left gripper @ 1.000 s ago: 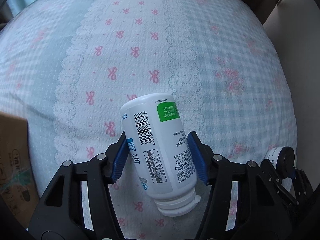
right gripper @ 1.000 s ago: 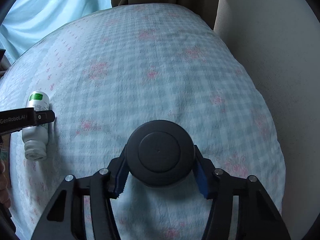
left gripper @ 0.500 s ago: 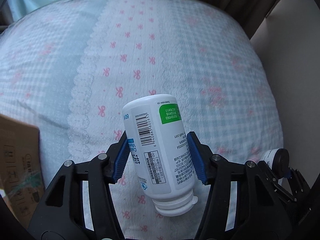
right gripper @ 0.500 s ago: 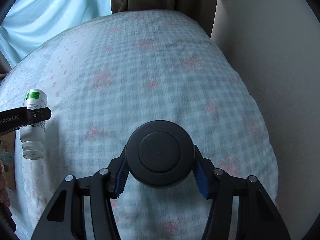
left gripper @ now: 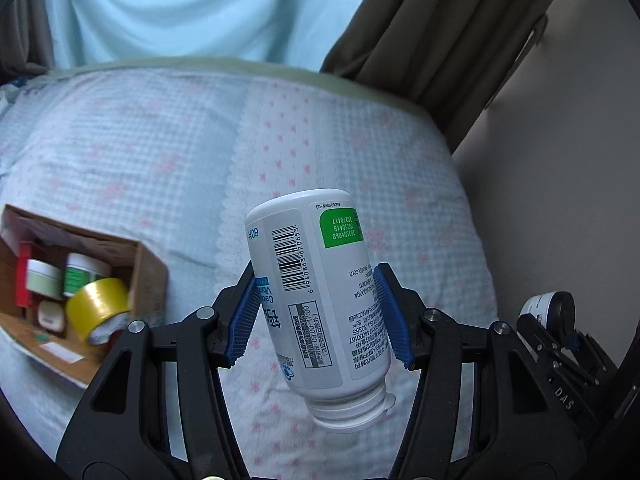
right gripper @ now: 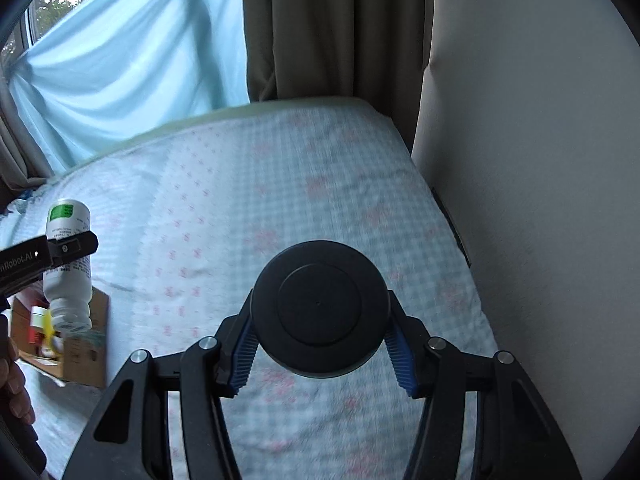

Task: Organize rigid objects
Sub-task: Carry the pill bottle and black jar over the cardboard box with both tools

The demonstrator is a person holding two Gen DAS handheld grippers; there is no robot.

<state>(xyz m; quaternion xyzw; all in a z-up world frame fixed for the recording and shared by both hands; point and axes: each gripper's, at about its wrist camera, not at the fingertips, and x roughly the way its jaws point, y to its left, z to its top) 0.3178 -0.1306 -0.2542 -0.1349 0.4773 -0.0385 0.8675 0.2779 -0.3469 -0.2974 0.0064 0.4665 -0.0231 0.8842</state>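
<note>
My left gripper [left gripper: 318,314] is shut on a white pill bottle [left gripper: 320,292] with a green label, held cap-down above the bed. The bottle also shows in the right wrist view [right gripper: 68,256], at the far left. My right gripper [right gripper: 320,340] is shut on a round black jar [right gripper: 320,310], its black lid facing the camera, held above the bed. That jar also shows in the left wrist view [left gripper: 554,312], at the right edge. An open cardboard box [left gripper: 148,268] lies on the bed to the left, holding a yellow tape roll [left gripper: 98,310] and small jars.
The bed has a light blue checked cover with pink bows [left gripper: 320,140]. A pale wall [right gripper: 540,200] runs along the right side. Dark curtains [right gripper: 332,28] and a light blue curtain [right gripper: 132,80] hang behind the bed. The box shows at the lower left in the right wrist view [right gripper: 86,356].
Both grippers have risen and tilted up with their objects. The curtains and the cardboard box's inside have come into view.
</note>
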